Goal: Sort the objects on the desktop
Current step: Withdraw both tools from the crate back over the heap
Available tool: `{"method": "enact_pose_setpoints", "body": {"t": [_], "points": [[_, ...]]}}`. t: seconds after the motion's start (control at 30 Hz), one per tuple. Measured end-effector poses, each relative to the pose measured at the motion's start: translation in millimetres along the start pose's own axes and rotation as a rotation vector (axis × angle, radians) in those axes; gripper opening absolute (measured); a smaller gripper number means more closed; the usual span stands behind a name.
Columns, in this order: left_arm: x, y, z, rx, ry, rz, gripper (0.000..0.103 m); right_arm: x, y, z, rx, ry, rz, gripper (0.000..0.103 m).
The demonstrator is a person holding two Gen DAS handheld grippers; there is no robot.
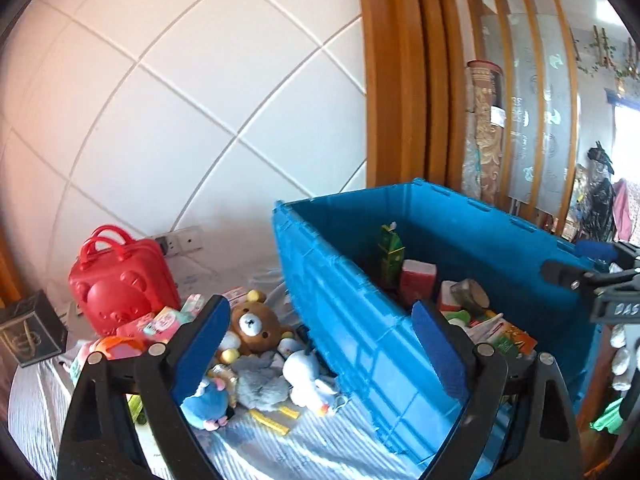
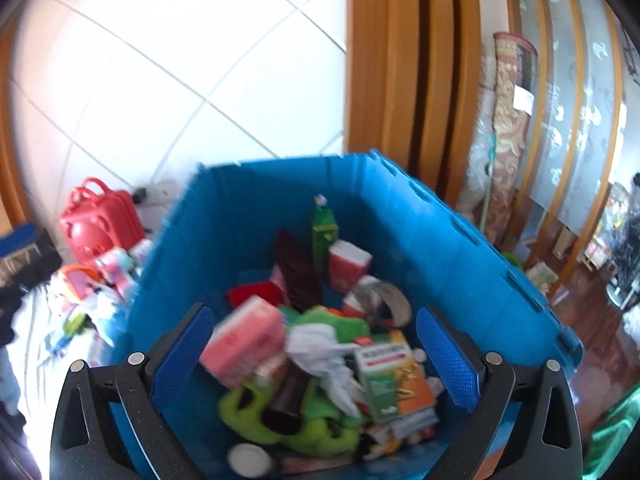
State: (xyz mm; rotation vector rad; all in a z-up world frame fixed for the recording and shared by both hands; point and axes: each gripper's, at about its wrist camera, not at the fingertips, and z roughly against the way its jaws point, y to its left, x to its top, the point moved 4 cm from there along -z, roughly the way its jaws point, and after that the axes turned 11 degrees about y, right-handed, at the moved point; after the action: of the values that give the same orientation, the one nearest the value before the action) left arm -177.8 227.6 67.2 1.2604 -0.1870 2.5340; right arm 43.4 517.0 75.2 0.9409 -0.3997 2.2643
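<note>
Blue plastic fills both of my views: the folding crate (image 2: 472, 264) stands on the striped tabletop (image 1: 304, 444), already well loaded with boxes, a green carton (image 2: 325, 232) upright at the back, green plush and crumpled white paper. My right hand-held gripper (image 2: 316, 354) hangs over the crate's open top with its fingers spread wide and nothing pinched between them; a pink box (image 2: 244, 340) lies tilted on the heap just below, and it is blurred, so I cannot tell whether it has settled.

My left hand-held gripper (image 1: 316, 340) is also spread wide and empty. It points along the crate's outer wall towards the toys waiting outside: a brown bear plush (image 1: 253, 326), a white duck plush (image 1: 307, 376), a grey furry toy (image 1: 260, 386), a blue plush (image 1: 208, 400) and yellow strips (image 1: 270, 422) on the cloth. Farther back sit a red bear-faced case (image 1: 120, 280) and small pastel boxes (image 1: 166, 322).

I judge this as the gap between a drop and the next pick. The next move calls for lowering the left fingers around one soft toy, probably the duck nearest the crate wall, and closing gently enough to lift it alone without dragging the grey one touching it.
</note>
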Motion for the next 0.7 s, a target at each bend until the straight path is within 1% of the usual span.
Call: {"method": "enact_pose_setpoints", "body": {"t": [0.1, 0.17, 0.3, 0.4, 0.5, 0.63, 0.7], "points": [[-18, 53, -4, 0.062, 0.045, 0.057, 0.093, 9, 40, 18, 0.044, -0.060, 0.007, 0.103], [-34, 90, -7, 0.089, 0.078, 0.093, 0.093, 14, 67, 26, 0.072, -0.093, 0.015, 0.103], [-68, 162, -13, 0.183, 0.141, 0.151, 0.093, 23, 124, 27, 0.129, -0.115, 0.028, 0.103], [-93, 216, -17, 0.236, 0.189, 0.216, 0.093, 24, 165, 16, 0.178, -0.101, 0.047, 0.103], [-113, 261, -22, 0.281, 0.228, 0.278, 0.093, 23, 207, -3, 0.209, -0.064, 0.080, 0.103], [-138, 306, -34, 0.332, 0.295, 0.331, 0.093, 14, 252, -39, 0.234, 0.002, 0.112, 0.103], [-150, 324, -42, 0.342, 0.320, 0.353, 0.093, 6, 271, -64, 0.236, 0.059, 0.129, 0.103]]}}
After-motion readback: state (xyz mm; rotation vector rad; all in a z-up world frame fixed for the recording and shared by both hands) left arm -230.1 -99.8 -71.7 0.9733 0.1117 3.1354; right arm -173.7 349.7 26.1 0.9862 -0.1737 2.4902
